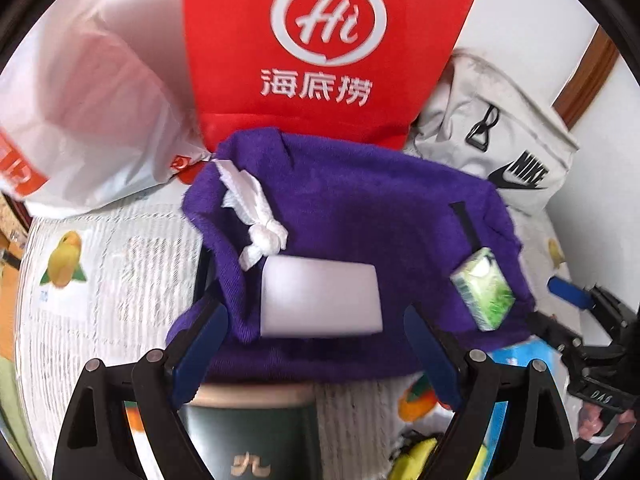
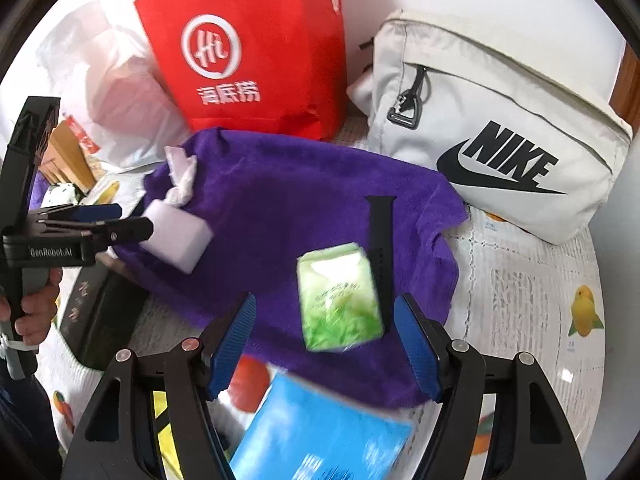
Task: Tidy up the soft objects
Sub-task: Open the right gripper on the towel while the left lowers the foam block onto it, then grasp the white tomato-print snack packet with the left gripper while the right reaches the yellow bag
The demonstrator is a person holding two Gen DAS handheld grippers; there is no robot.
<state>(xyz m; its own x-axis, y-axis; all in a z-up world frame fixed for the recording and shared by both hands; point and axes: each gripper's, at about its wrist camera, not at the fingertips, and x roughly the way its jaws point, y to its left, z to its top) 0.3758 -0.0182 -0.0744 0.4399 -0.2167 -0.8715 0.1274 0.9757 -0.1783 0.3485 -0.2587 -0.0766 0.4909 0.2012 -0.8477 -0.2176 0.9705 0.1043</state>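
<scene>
A purple towel (image 1: pixel 360 208) lies spread on the table. On it rest a white sponge block (image 1: pixel 320 300), a knotted white tissue (image 1: pixel 256 216), a green tissue pack (image 1: pixel 482 288) and a black strap (image 1: pixel 466 224). My left gripper (image 1: pixel 316 332) hangs open above the sponge, pads clear of both its sides. In the right wrist view the right gripper (image 2: pixel 326 308) stands open over the green pack (image 2: pixel 340 296), and the pads do not touch it. The left gripper (image 2: pixel 120 220) shows at the left beside the sponge (image 2: pixel 176 236).
A red bag (image 1: pixel 332 40), a white plastic bag (image 1: pixel 88 120) and a grey Nike bag (image 2: pixel 500 140) stand behind the towel. A dark green box (image 1: pixel 248 432) and a blue packet (image 2: pixel 320 432) lie near the front, on a fruit-print tablecloth (image 1: pixel 120 280).
</scene>
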